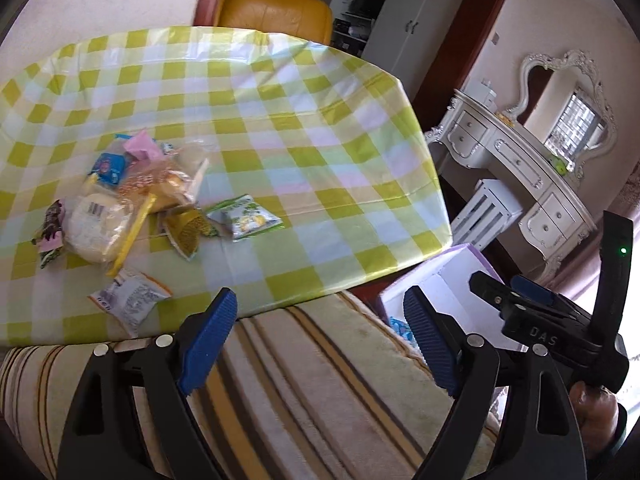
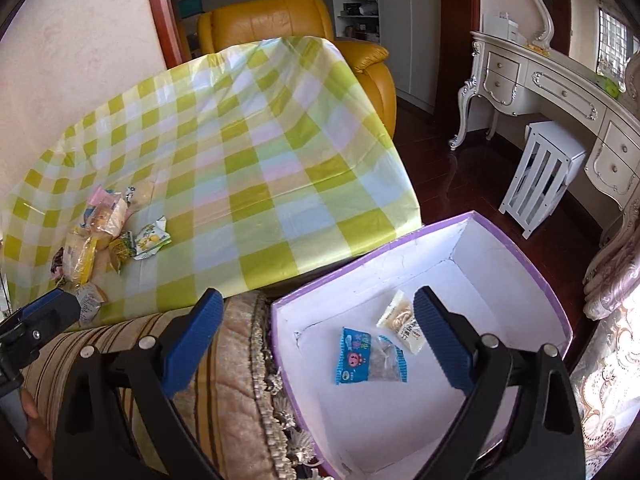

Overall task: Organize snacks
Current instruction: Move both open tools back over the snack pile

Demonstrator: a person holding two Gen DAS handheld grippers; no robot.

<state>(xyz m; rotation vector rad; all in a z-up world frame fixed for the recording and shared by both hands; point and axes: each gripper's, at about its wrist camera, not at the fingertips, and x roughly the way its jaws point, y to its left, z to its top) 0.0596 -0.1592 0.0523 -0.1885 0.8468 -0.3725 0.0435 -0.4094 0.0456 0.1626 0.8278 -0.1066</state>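
Note:
A heap of wrapped snacks (image 1: 120, 204) lies on the left part of a table under a green checked cloth (image 1: 280, 120); a lemon-print packet (image 1: 244, 218) sits at its right edge. The same heap of snacks (image 2: 96, 236) shows small in the right wrist view. A purple box with a white inside (image 2: 460, 264) stands beside the table and holds a blue packet (image 2: 354, 354), a clear packet (image 2: 386, 360) and a cream packet (image 2: 402, 322). My left gripper (image 1: 320, 340) is open and empty above a striped cushion. My right gripper (image 2: 320, 340) is open and empty over the box's near-left corner.
A striped cushion with a fringed edge (image 2: 224, 380) lies between me and the table. Behind the table stands a yellow leather armchair (image 2: 288, 20). A white dressing table with a mirror (image 1: 540, 176) and a white slatted stool (image 2: 540, 176) are to the right on a dark wood floor.

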